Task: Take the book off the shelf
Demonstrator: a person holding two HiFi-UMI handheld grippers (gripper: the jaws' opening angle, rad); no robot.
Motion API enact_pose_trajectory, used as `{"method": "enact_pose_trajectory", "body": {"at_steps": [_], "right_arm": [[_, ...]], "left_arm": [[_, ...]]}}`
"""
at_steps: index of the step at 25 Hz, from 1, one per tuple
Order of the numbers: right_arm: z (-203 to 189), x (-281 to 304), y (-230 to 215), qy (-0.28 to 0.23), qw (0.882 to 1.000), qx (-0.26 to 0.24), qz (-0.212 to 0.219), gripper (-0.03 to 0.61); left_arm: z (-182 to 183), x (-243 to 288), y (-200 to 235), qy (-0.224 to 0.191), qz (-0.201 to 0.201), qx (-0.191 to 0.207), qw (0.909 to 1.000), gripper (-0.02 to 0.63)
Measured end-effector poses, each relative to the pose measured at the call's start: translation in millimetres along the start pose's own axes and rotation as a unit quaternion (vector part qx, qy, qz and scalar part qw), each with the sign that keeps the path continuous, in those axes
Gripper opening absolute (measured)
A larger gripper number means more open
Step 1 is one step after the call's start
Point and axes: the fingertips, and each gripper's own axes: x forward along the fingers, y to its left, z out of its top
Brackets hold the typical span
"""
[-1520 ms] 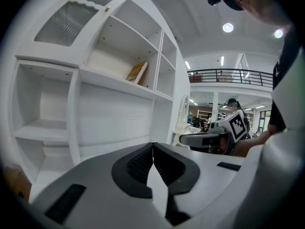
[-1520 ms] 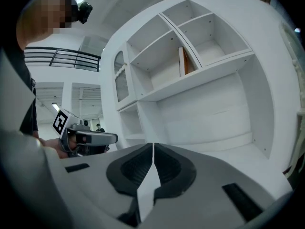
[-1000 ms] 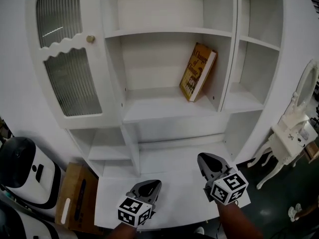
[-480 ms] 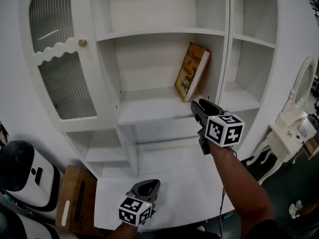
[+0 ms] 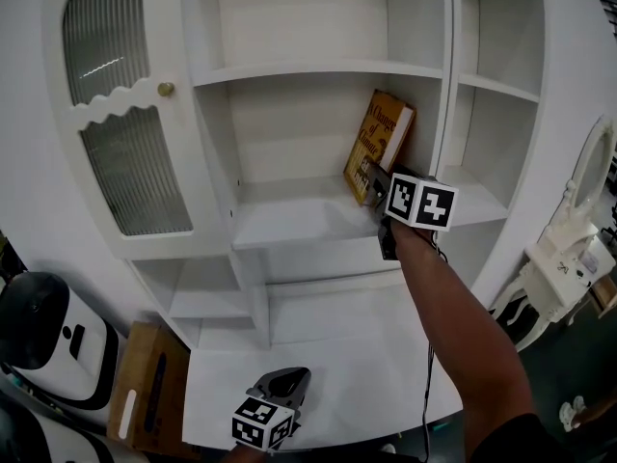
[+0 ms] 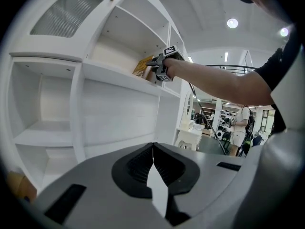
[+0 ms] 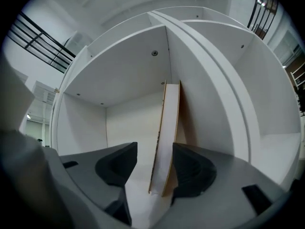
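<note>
**Right gripper** point(image 7: 153, 171): the jaws stand apart. The lower page edge of the book point(image 7: 167, 128) is between them, closer to the right-hand jaw. Whether that jaw touches the cover cannot be told. No grip is made.

**Book:** it stands on the middle shelf point(image 5: 289, 222), tilted, with its top leaning against the upright divider point(image 5: 445, 85) at the compartment's right side. In the head view the gripper sits at the book's lower front corner, with the arm extended up from below.

**Left gripper** point(image 6: 153, 159): the jaws are closed together with nothing held. It hangs low over the cabinet's lower counter point(image 5: 337, 336), well apart from the book, and takes no part.

**Assessment:** the step in hand is the approach to grasp, and the book is not yet taken. The next move calls for closing the jaws squarely across both covers, deep enough to hold the whole block. The book can then be drawn outward, clear of the shelf lip and the divider.

**Risk:** a shallow pinch near the corner may let the leaning book pivot or slip.
</note>
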Motion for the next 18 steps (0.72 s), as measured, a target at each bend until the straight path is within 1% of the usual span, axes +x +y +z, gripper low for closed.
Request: {"method": "enact_pose_trajectory", "body": {"at_steps": [2,4,7,9,12,18], "right_arm": [[0.4,8.1,-2.0,0.003,1.000,0.011,-0.014,0.230],[0.2,15.8,-7.2,0.006,0.999,0.015,-0.037,0.241],[0.5,25.9,-14.2,0.006,0.997,-0.004,-0.071,0.247],[2.2,33.0,-17.0,0.005,0.996,-0.022,-0.083,0.247],[6.8,44.2,-18.3,0.002,0.995,-0.045,-0.087,0.247],[17.8,54.6,-21.1,-0.014,0.995,-0.043,-0.084,0.244]], "left_arm": [[1.2,-0.7,-2.3,-0.003,-0.004,-0.002,1.0000,0.011],[2.4,-1.7,-4.6,-0.007,-0.007,-0.005,0.9999,0.011],[2.7,-3.8,-6.6,-0.011,-0.009,-0.006,0.9999,0.011],[2.1,-6.3,-5.2,-0.013,-0.007,-0.007,0.9999,0.011],[0.5,-11.9,1.5,-0.016,0.003,-0.012,0.9998,0.011],[-3.5,-21.3,13.2,-0.019,0.023,-0.023,0.9993,0.011]]}}
